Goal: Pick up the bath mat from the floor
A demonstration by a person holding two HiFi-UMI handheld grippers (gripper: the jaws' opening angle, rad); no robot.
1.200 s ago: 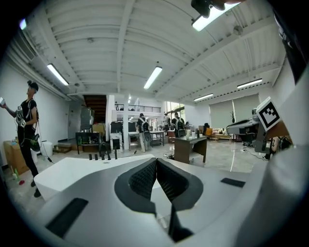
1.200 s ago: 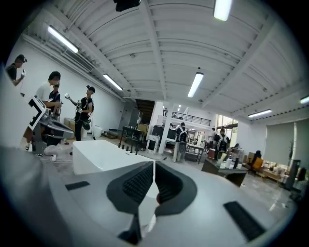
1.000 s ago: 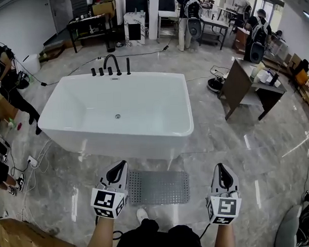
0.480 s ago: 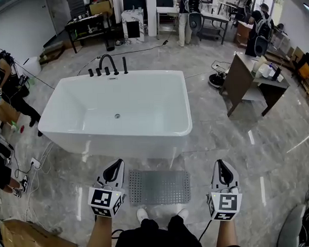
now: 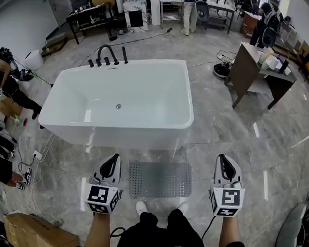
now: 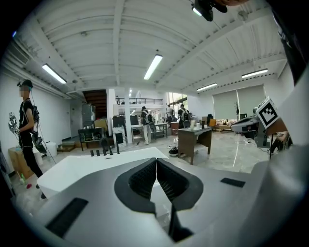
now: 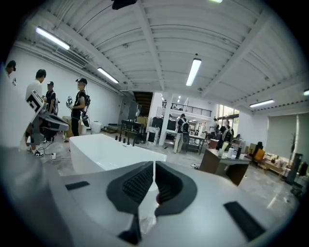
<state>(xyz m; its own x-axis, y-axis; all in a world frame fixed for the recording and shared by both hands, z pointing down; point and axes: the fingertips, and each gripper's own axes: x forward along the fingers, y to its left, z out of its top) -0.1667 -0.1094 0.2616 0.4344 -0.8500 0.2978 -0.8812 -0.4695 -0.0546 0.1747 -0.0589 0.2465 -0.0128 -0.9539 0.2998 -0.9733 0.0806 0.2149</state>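
A grey perforated bath mat [image 5: 160,179] lies flat on the marble floor just in front of the white bathtub [image 5: 68,111], between my two grippers. My left gripper [image 5: 111,162] hangs above the floor to the mat's left, jaws pressed together with nothing in them. My right gripper [image 5: 224,162] is to the mat's right, also shut and empty. In the left gripper view the closed jaws [image 6: 156,166] point level toward the tub [image 6: 87,166]. In the right gripper view the closed jaws [image 7: 153,173] face the tub [image 7: 104,149]. The mat is hidden in both gripper views.
Black taps [image 5: 107,55] stand on the tub's far rim. A brown desk [image 5: 254,69] is at the right, a cardboard box [image 5: 32,233] at the lower left. Cables and a power strip [image 5: 36,156] lie left of the tub. People [image 5: 6,80] stand at the left and back.
Both grippers have drifted slightly lower and forward, still shut. The view tilted, so the tub and mat sit a little higher and closer.
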